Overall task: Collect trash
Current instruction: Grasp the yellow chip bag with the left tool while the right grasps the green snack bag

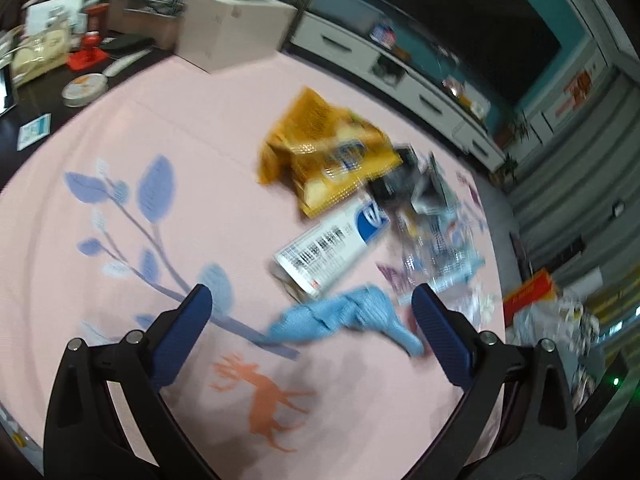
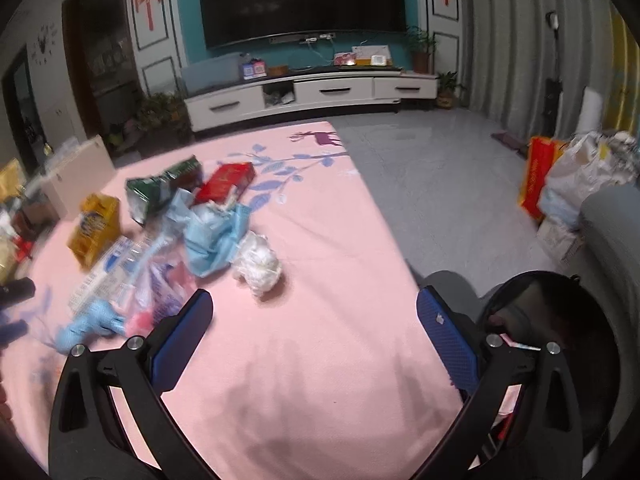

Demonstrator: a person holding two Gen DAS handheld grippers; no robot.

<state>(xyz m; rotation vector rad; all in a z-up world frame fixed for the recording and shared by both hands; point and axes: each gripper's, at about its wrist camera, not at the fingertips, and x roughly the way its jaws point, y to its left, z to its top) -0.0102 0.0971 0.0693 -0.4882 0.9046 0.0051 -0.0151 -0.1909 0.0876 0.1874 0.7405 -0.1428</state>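
Trash lies scattered on a pink mat [image 1: 120, 240] [image 2: 320, 320]. In the left wrist view, my left gripper [image 1: 312, 300] is open, and a crumpled blue cloth [image 1: 352, 316] lies between its fingertips. Beyond it are a white and blue box [image 1: 332, 248], a yellow snack bag [image 1: 324, 148] and dark and clear wrappers [image 1: 424, 200]. In the right wrist view, my right gripper [image 2: 314, 302] is open and empty over bare mat. A white crumpled wad [image 2: 258, 264] lies just ahead, then light blue plastic [image 2: 212, 240], a red box [image 2: 228, 182], a green pack [image 2: 164, 190] and a yellow bag [image 2: 96, 228].
A black bin [image 2: 560, 320] stands at the mat's right edge beside my right gripper. A cardboard box [image 1: 232, 28] and a cluttered dark table [image 1: 60, 52] lie beyond the mat. A white TV cabinet [image 2: 312, 96], grey floor [image 2: 440, 184] and full bags [image 2: 580, 176] are further off.
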